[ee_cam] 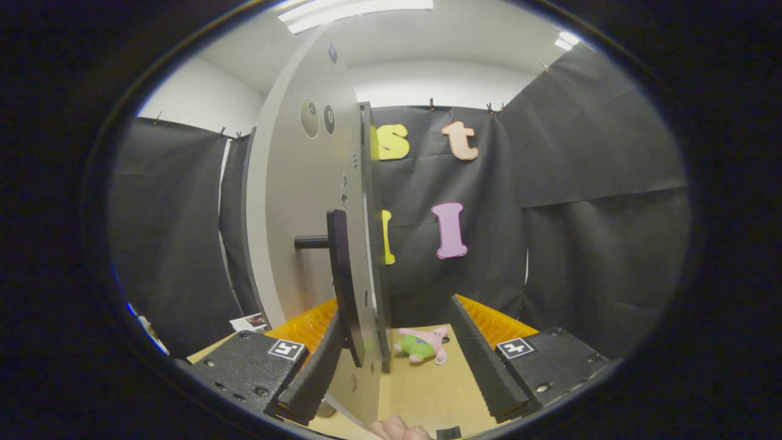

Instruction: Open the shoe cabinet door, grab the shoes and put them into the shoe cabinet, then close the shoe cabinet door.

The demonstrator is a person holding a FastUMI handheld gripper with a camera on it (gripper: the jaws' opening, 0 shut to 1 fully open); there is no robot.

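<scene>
gripper (397, 366) jaws wide open, straddling the edge of the shoe cabinet door (305, 214) by its dark handle (339, 269), gripping nothing; likely to swing it. pink-green plush toy (424, 345) on tabletop (421, 391) ahead.

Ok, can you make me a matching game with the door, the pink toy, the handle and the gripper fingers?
Things:
1. cabinet door
2. plush toy
3. door handle
4. gripper fingers

Descriptions:
A. pink and green, lying on the wooden table
B. black, spread open on either side of the door's edge
C. pale grey, standing upright
D. dark, sticking out from the door

Pairs: 1-C, 2-A, 3-D, 4-B
</scene>
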